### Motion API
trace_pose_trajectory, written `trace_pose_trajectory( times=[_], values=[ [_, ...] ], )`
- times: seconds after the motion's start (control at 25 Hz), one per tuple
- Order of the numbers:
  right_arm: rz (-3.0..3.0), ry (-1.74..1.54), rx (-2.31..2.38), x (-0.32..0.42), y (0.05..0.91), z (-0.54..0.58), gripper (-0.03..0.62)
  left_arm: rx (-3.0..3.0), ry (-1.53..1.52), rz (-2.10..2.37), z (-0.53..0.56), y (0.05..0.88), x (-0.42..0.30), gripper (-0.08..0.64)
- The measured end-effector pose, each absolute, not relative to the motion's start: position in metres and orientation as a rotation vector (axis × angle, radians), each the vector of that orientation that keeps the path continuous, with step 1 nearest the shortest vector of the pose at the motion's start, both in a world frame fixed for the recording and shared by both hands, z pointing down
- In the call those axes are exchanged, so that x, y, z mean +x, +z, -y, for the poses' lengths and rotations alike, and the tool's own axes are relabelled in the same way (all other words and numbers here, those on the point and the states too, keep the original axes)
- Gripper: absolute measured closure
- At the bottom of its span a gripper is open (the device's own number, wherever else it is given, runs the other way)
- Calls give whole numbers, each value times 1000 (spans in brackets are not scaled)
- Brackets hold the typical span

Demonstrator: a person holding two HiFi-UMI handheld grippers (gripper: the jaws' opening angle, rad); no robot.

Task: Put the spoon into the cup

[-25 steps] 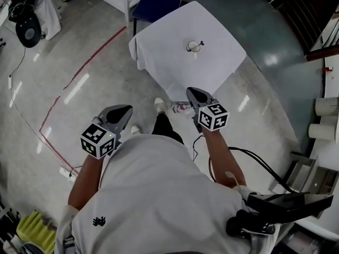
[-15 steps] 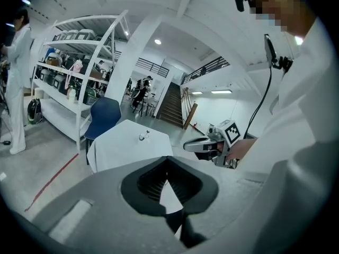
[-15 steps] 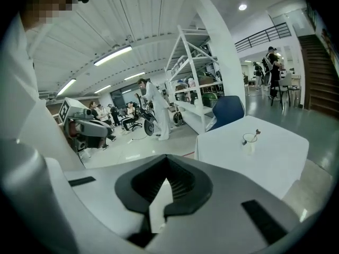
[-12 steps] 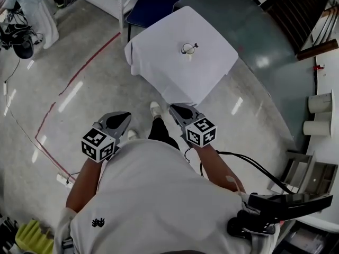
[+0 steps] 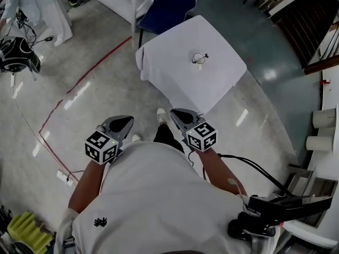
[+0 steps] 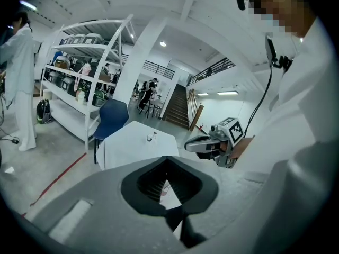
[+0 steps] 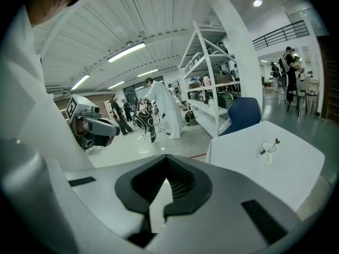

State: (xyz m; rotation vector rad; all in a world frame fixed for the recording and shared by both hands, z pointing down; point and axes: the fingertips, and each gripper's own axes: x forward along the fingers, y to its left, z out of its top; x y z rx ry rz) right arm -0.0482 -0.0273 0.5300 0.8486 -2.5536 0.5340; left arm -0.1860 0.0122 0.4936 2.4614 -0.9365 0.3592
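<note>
Cup [image 5: 199, 59]: well ahead of right gripper [image 5: 177, 114], the nearer one, on surface [image 5: 169, 70]
Spoon [image 5: 205, 56]: apparently inside cup, handle tilted out
Left gripper [image 5: 126, 121], right gripper: closed, empty

- Table [image 5: 180, 70] under a white cloth, on a glossy floor [image 5: 106, 102].
- Blue chair [image 5: 170, 1] at the table's far side.
- Red line [image 5: 79, 77] on the floor, left of the table.
- White shelves [image 6: 79, 83] loaded with gear.
- Yellow ridged thing [image 5: 24, 230], perhaps foam, bottom left.
- Pale rolls [image 5: 324, 118] at the right edge.
</note>
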Motion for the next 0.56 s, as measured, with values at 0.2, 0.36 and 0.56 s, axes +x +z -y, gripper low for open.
trace_pose_trajectory(
  times=[0.2, 0.36, 0.56],
  values=[
    [2558, 536, 823, -48, 536, 43, 584, 2438, 365, 959, 0, 499, -185, 552],
    [2549, 549, 823, -41, 541, 61, 584, 2429, 367, 952, 17, 501, -177, 552],
    [2555, 538, 828, -36, 546, 97, 584, 2430, 374, 962, 49, 505, -176, 552]
  ],
)
